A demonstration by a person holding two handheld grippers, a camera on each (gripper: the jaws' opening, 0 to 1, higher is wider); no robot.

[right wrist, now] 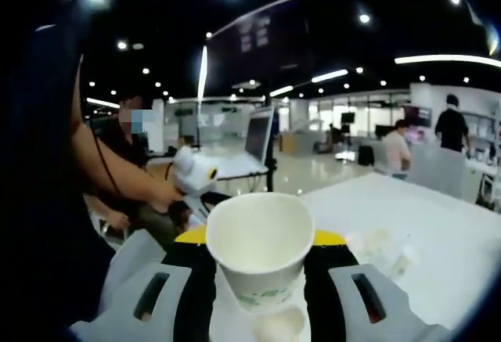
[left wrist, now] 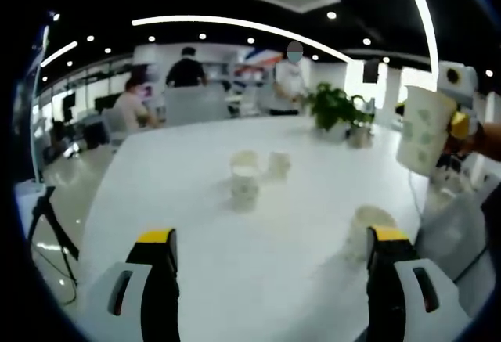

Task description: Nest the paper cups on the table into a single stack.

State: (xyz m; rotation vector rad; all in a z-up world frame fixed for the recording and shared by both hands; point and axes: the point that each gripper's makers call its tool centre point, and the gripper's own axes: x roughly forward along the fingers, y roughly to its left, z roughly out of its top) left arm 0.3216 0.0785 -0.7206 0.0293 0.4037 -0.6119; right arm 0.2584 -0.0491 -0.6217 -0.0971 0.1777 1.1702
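Matt paper cup, glossy table

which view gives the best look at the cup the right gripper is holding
The right gripper view: the held cup sits large between the right gripper jaws, open mouth facing the camera. The left gripper view shows it small at the right edge, side on, raised above the table.

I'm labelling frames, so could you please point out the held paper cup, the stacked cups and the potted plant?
held paper cup (right wrist: 260, 242): right gripper view, inner wall.
stacked cups (left wrist: 245, 181): left gripper view, side.
potted plant (left wrist: 333, 106): left gripper view, leaves.

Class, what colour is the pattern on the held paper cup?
Green, on the white paper cup; clearest in the right gripper view.
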